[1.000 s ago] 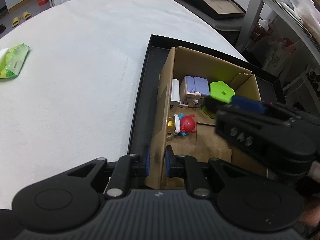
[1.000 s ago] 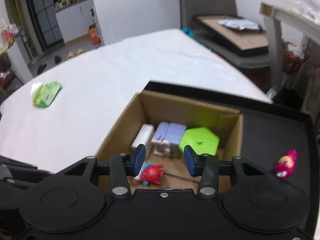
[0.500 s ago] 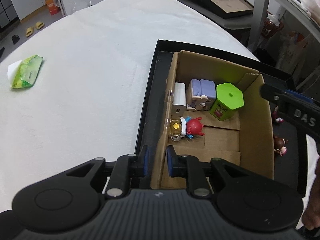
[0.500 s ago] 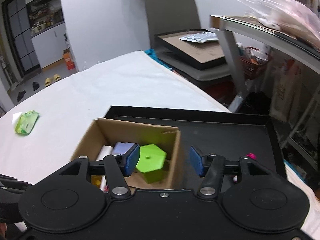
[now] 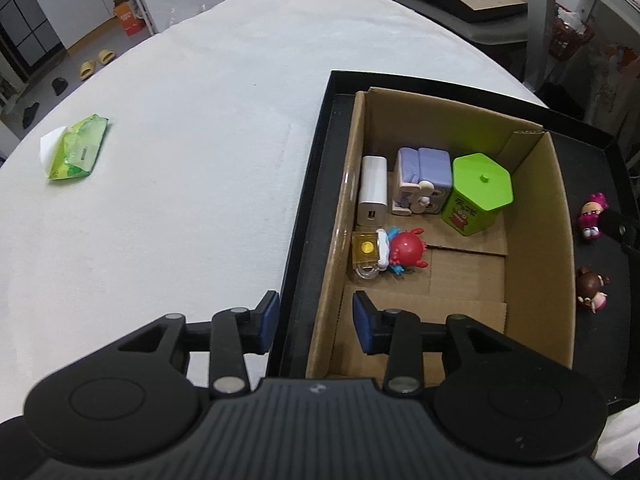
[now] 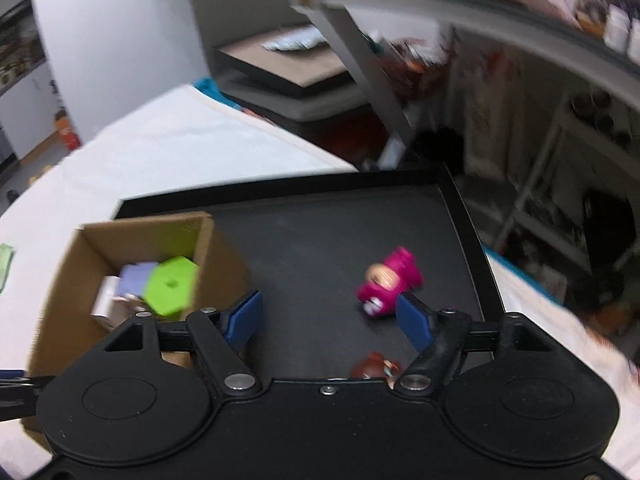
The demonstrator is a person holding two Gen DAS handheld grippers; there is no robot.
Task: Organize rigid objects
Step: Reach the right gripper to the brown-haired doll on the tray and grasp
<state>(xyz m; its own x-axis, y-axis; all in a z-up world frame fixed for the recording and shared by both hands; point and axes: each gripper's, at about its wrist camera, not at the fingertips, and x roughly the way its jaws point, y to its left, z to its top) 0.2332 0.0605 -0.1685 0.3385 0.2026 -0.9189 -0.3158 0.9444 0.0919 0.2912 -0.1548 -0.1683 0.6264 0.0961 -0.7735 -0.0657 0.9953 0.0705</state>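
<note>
- Step in hand: fetching the pink doll (image 6: pixel 390 282) lying on the black tray (image 6: pixel 320 232), right of the cardboard box (image 5: pixel 532 248).
- Right gripper (image 6: pixel 330 316) wide, empty, doll just beyond its fingertips.
- Left gripper (image 5: pixel 316 322) open, straddling the box's left wall.
- Next: center, then close.

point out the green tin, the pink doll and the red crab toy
green tin (image 5: pixel 482 179): left wrist view, on its hexagonal lid
pink doll (image 6: pixel 390 282): right wrist view, on its body, blurred
red crab toy (image 5: pixel 408 247): left wrist view, on its round red shell
</note>
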